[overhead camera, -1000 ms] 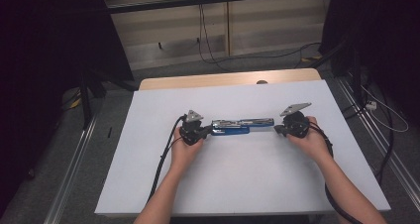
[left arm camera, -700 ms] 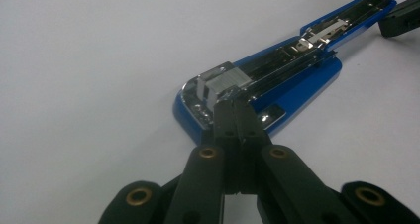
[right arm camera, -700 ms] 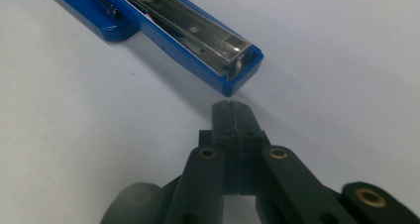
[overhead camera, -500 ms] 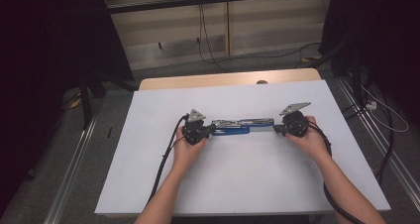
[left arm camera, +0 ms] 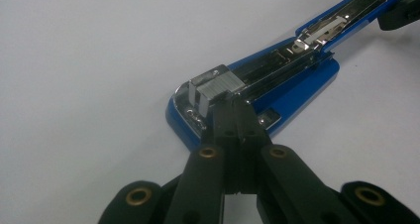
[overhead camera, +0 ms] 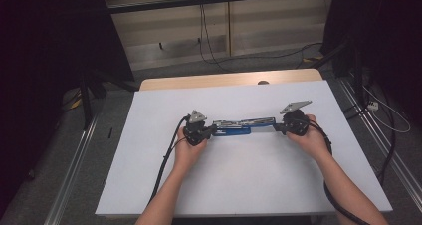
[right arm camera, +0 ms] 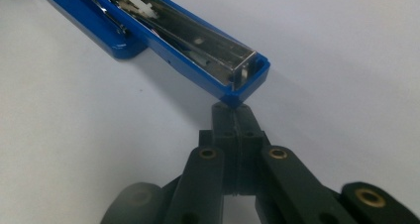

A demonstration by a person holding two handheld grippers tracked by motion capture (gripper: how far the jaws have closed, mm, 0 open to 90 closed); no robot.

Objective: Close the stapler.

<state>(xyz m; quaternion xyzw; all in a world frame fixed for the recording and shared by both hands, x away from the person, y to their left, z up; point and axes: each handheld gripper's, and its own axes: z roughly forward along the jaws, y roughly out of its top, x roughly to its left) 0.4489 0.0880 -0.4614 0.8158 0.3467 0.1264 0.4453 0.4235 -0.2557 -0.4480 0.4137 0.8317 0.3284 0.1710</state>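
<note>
A dim room is seen beyond the bench (overhead camera: 149, 185), with dark curtains at both sides, a pale panelled wall at the back and cables trailing over a grey carpeted floor (overhead camera: 64, 160). The bench is covered by a smooth, matt white sheet, and a strip of bare light wood is left showing along its far edge. Near the middle of the bench, slightly toward the far edge, a stapler (overhead camera: 239, 127) is laid opened out flat and lengthwise between the two hands. Its base and its top arm are of glossy blue plastic, and the channels inside are of bright, reflective metal; a block of grey staples (left arm camera: 218, 85) is seen at the end nearest the left gripper (overhead camera: 205, 133). In the left gripper view the black, matt jaws, set with brass-coloured rivets, are pressed together, and their tips are laid against that metal end of the stapler; whether anything is pinched between them cannot be told. In the right gripper view the jaws of the right gripper (overhead camera: 276, 127) are likewise clenched, with their tips touching the squared blue end of the top arm. The far part of the stapler is cut off at the top of both gripper views.
</note>
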